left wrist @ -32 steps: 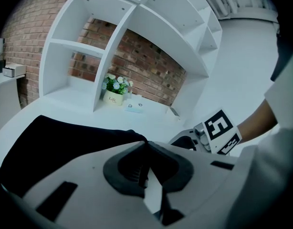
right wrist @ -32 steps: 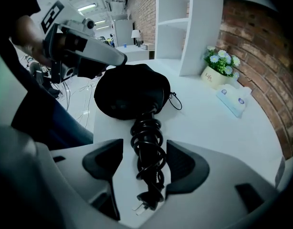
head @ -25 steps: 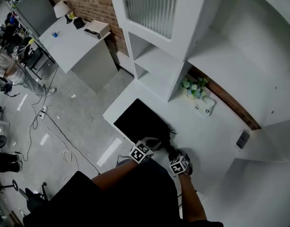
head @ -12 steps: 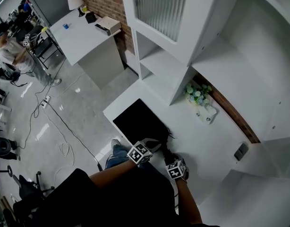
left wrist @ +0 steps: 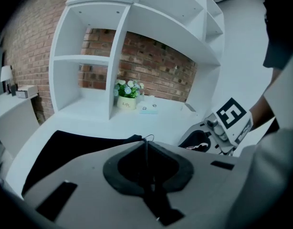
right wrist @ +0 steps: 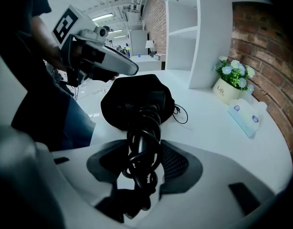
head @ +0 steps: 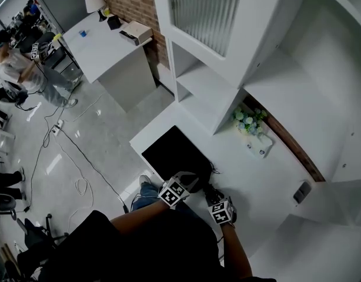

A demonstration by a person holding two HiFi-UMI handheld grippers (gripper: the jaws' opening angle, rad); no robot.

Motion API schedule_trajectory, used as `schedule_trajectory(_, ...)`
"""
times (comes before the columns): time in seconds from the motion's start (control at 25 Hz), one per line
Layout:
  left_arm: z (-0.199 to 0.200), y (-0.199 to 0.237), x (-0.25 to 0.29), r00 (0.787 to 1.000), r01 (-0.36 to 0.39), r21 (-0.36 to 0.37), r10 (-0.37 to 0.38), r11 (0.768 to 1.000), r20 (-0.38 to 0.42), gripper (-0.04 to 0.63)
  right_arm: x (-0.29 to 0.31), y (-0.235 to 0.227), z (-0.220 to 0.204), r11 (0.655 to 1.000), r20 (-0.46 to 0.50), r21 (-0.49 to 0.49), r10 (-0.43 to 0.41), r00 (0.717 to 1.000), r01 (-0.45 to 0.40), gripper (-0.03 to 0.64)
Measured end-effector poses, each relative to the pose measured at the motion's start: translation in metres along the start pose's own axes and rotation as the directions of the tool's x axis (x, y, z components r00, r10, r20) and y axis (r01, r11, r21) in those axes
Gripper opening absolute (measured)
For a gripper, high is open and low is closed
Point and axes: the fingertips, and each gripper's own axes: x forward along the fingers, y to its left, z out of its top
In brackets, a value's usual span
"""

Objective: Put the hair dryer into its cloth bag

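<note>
Hair dryer [right wrist: 145, 125], cord-wound, is clamped at the mouth of the cloth bag [right wrist: 120, 111] by the right gripper [right wrist: 144, 149], whose jaws have just been closing; only that gripper's view shows it. The bag's rim is pinched between the jaws of the left gripper [left wrist: 146, 144].

You wear a black top [head: 127, 248] and blue jeans [head: 146, 193]. Your pale grey left gripper [head: 192, 181] and right gripper [head: 212, 192] each carry a white cube with black square markers, and their jaw pads are dark grey.
</note>
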Motion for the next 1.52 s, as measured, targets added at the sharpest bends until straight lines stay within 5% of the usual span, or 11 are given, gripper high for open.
schedule_trajectory(0.52,-0.031,0.017,0.020,0.992,-0.023,-0.049,0.016,0.999,-0.126,0.126,0.000,0.000,-0.002,1.000,0.008,0.004,0.003,1.000,-0.003,0.220)
schedule_trajectory(0.76,-0.031,0.017,0.019,0.993,-0.008,-0.086,-0.002,0.996,-0.118,0.035,-0.002,0.000,0.003,1.000,0.008,-0.003,0.001,1.000,-0.001,0.219)
schedule_trajectory(1.12,-0.016,-0.007,0.008,0.998,0.060,-0.104,-0.062,0.993,-0.019,0.031,-0.002,0.000,0.016,1.000,0.038,-0.025,-0.008,0.999,0.009,0.218)
schedule_trajectory(1.52,-0.014,-0.017,0.000,0.998,0.067,-0.103,-0.067,0.992,0.007,0.031,0.021,0.010,0.043,0.999,0.050,-0.040,0.016,0.999,-0.014,0.219)
